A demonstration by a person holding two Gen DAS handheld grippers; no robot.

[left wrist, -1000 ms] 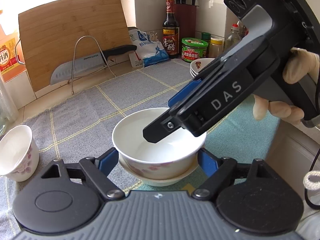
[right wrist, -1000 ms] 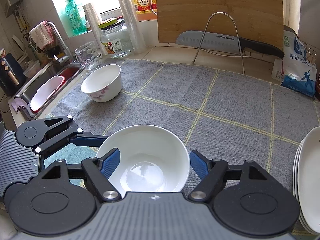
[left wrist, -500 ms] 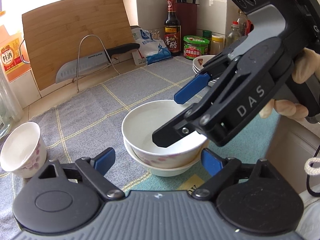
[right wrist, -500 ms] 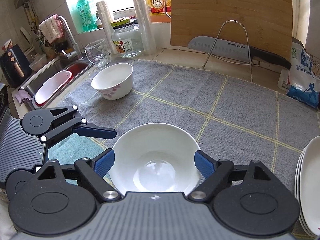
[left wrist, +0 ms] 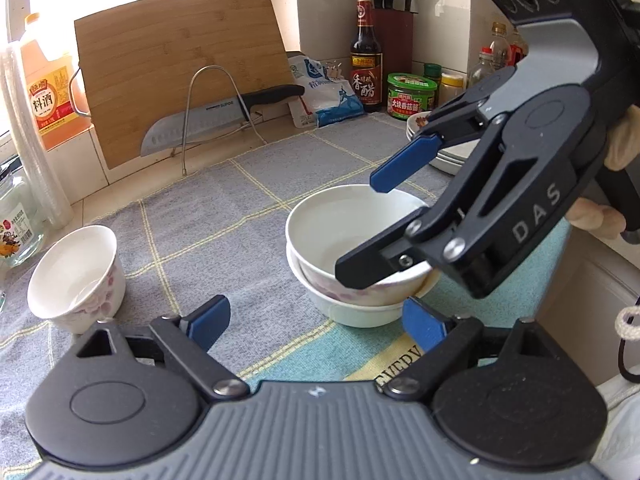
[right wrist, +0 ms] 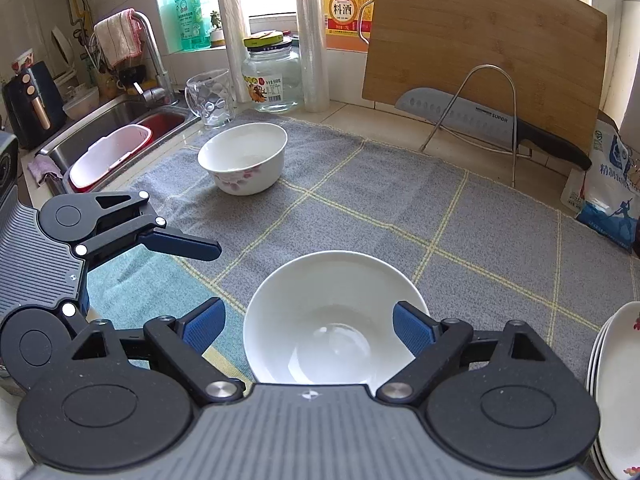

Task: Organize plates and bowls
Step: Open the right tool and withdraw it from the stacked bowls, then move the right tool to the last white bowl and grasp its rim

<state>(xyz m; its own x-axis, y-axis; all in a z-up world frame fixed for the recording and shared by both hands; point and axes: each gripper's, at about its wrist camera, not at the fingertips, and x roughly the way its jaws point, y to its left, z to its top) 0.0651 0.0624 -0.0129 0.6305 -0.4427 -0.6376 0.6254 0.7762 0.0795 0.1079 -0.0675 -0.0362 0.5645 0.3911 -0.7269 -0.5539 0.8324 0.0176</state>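
The flowered bowl (left wrist: 352,240) sits nested in the plain bowl (left wrist: 360,312) on the surface, so the right tool (left wrist: 362,224) is opening off its rim, while the left tool (left wrist: 316,320) hangs released, empty.

Bowls (right wrist: 332,320) look like glossy glazed ceramic, and the mat (right wrist: 400,208) is a soft woven cloth. Cutting board (right wrist: 480,60) is matt wood; the knife blade (right wrist: 448,112) is dull metal.

Left gripper (left wrist: 316,320) jaws wide; right gripper (right wrist: 308,326) jaws opening, angled down.
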